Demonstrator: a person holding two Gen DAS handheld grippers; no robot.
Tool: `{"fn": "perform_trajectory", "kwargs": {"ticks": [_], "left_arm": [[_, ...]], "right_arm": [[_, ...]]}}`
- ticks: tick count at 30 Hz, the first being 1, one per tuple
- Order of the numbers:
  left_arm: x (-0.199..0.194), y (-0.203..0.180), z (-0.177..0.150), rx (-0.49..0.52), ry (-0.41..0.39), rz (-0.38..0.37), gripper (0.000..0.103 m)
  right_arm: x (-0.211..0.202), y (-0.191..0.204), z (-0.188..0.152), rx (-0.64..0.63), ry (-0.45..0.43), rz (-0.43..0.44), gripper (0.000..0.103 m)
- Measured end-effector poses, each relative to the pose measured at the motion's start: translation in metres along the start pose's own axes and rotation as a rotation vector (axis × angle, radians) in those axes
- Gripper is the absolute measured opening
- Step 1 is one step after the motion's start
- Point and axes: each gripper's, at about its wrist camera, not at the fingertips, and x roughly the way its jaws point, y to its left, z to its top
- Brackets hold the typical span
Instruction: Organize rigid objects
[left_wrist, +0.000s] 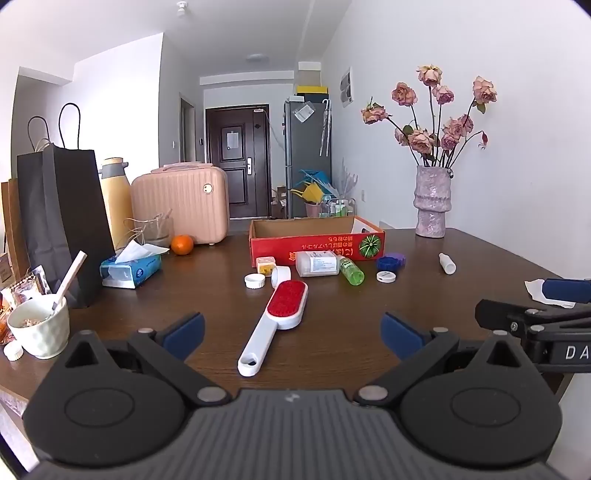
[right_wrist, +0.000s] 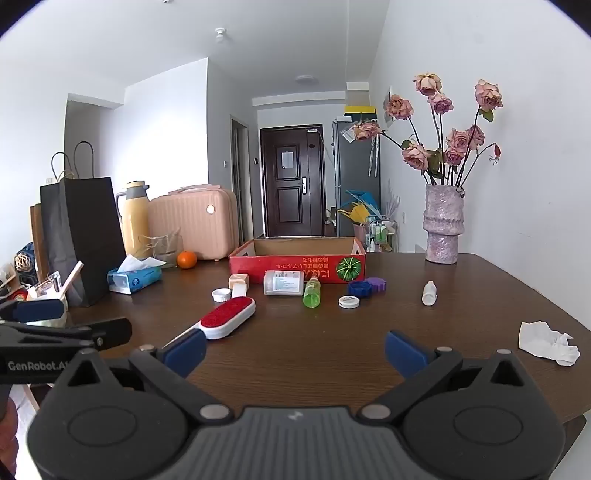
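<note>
Dark wooden table (left_wrist: 369, 295) holds everything; red cardboard box (left_wrist: 317, 242) at 12 o'clock looks empty, so nothing sorted yet. White lint brush w/ red pad (left_wrist: 275, 319), clear jar, green bottle (left_wrist: 351, 272), caps lie loose before it. Left gripper (left_wrist: 291, 334) & right gripper (right_wrist: 295, 352): jaws fully open, holding nothing.

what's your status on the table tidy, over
Left gripper and right gripper open, empty. Lint brush, bottles, caps loose before red box. Path clear.
</note>
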Motion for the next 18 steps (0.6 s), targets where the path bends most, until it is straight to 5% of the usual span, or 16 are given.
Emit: {"fn": "perform_trajectory", "kwargs": {"ticks": [18], "left_arm": [[0.0016, 0.0000, -0.0003, 0.002, -0.003, -0.001, 0.103]], "right_arm": [[0.0009, 0.0004, -0.0013, 0.004, 0.005, 0.003, 0.103]]}}
